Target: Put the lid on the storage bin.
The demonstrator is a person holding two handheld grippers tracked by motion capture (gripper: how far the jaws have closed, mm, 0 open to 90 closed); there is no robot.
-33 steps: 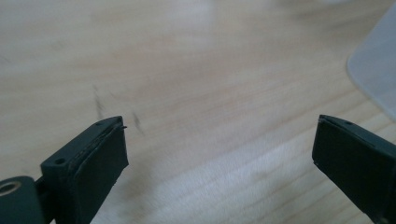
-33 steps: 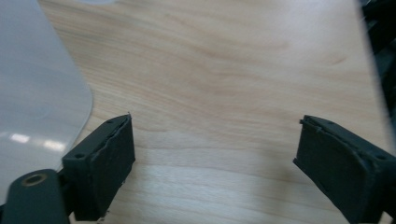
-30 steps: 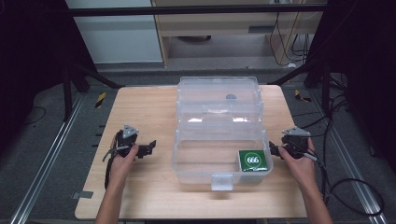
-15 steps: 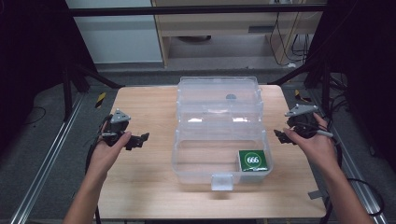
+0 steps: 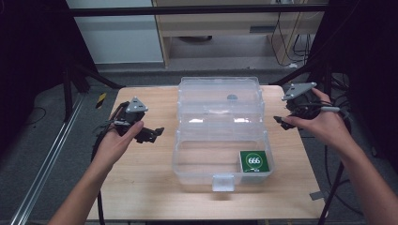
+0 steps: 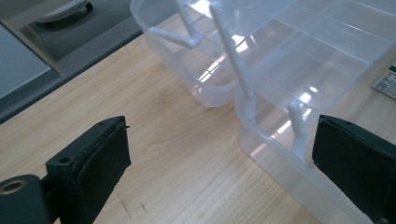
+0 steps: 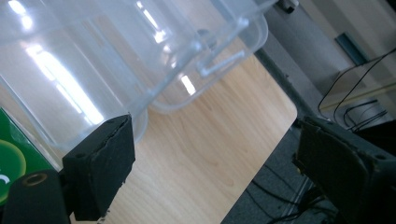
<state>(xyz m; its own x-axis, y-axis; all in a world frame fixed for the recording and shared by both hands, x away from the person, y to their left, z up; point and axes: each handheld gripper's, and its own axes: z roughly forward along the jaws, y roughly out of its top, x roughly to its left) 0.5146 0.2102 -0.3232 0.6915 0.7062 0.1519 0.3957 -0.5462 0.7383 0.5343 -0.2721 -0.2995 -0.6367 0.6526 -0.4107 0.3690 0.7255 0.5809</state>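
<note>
Clear plastic storage box (image 5: 220, 136), one item, lid thrown back toward 12 o'clock and resting open on the tabletop (image 5: 141, 187); base tray nearest the person, latch tab at 6 o'clock. Contents: one green card pack (image 5: 254, 161) marked 666, lying flat in the tray's 4 o'clock corner. Left hand-held gripper (image 5: 150, 133), at 9 o'clock of the box and apart from it, jaws spread wide, holding nothing; its own view looks across bare wood to the box's side wall. Right hand-held gripper (image 5: 281, 122), at 3 o'clock near the hinge line, raised off the tabletop, jaws likewise wide and empty. Step in hand, by judgement: closing the lid. Handling advice: bring both grippers in level to the lid's two side rims, swing it over evenly, keep the pack flat below, and press at the latch last.
</note>
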